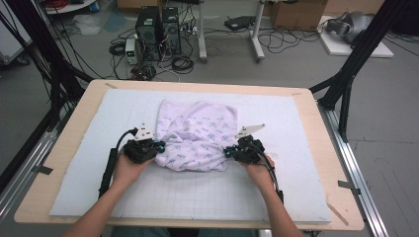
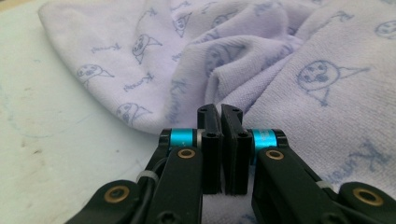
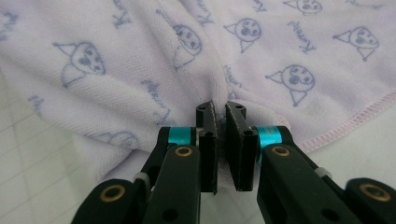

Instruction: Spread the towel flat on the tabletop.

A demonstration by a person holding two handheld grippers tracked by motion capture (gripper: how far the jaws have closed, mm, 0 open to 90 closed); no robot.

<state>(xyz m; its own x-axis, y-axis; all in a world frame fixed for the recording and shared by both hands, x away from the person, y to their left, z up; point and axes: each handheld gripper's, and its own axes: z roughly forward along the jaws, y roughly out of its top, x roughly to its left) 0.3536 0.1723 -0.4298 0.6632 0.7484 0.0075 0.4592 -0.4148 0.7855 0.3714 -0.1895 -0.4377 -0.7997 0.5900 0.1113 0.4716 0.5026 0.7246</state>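
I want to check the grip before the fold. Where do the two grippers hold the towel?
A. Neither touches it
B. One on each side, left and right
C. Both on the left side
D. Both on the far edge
B: the left gripper pinches the towel at its left side, the right gripper at its right side.

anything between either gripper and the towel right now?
Nothing visible. The left gripper and right gripper are already at opposite edges of the towel, each with jaws shut on a pinch of its cloth.
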